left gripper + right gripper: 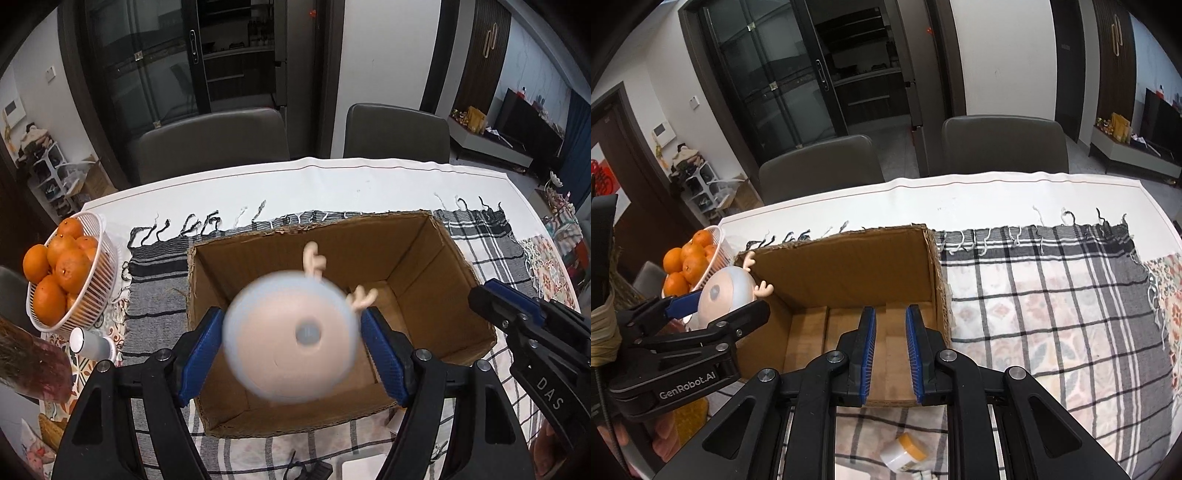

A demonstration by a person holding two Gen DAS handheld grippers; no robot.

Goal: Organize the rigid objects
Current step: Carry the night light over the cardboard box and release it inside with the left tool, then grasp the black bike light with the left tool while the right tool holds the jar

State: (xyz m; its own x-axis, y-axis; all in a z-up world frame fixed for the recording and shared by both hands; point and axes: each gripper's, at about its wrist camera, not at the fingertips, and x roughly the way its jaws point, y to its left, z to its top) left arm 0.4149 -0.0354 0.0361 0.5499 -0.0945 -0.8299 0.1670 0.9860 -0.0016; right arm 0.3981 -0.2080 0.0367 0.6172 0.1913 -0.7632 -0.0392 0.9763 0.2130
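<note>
A round pale-blue and peach toy with two small antlers (291, 336) sits between the blue pads of my left gripper (293, 314), which is shut on it. It hangs over the open cardboard box (369, 243). In the right wrist view the toy (727, 288) and the left gripper (733, 301) are above the left wall of the box (849, 266). My right gripper (890, 310) is shut with nothing between its pads, above the box's near right part. It also shows at the right edge of the left wrist view (484, 295).
A white basket of oranges (66, 277) stands left of the box, with a small white bottle (92, 343) beside it. A small jar with an orange lid (905, 456) lies near the front edge. A checked cloth (1052, 295) covers the table; two grey chairs (210, 144) stand behind.
</note>
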